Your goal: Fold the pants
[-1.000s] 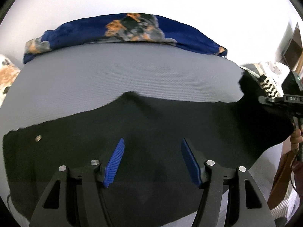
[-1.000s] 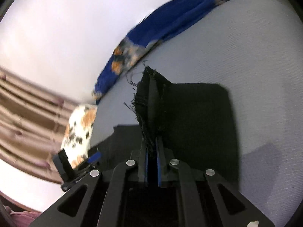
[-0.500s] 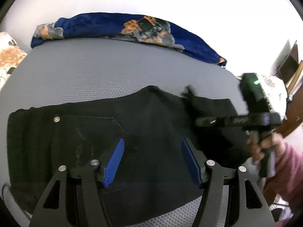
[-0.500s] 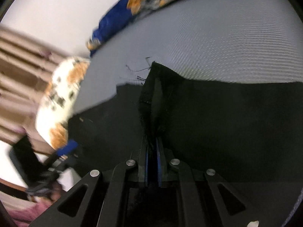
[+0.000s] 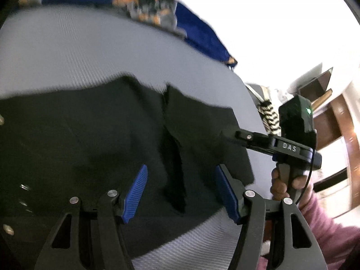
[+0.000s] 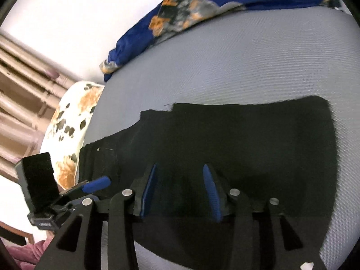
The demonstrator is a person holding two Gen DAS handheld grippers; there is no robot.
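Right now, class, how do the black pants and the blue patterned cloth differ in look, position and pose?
The black pants are plain and dark; the blue patterned cloth carries orange and grey print. The pants lie spread flat in the middle of the grey mattress; the cloth lies bunched along its far edge. Both rest on the mattress, untouched by either gripper.

**Legible markings: one found**

Left wrist view: white capital letters "DAS" are printed on the black body of the right claw (image 5: 227, 135). Right wrist view: a pale line of lettering sits on the body of the left claw (image 6: 96, 183), too small and blurred to read. No other text legible.
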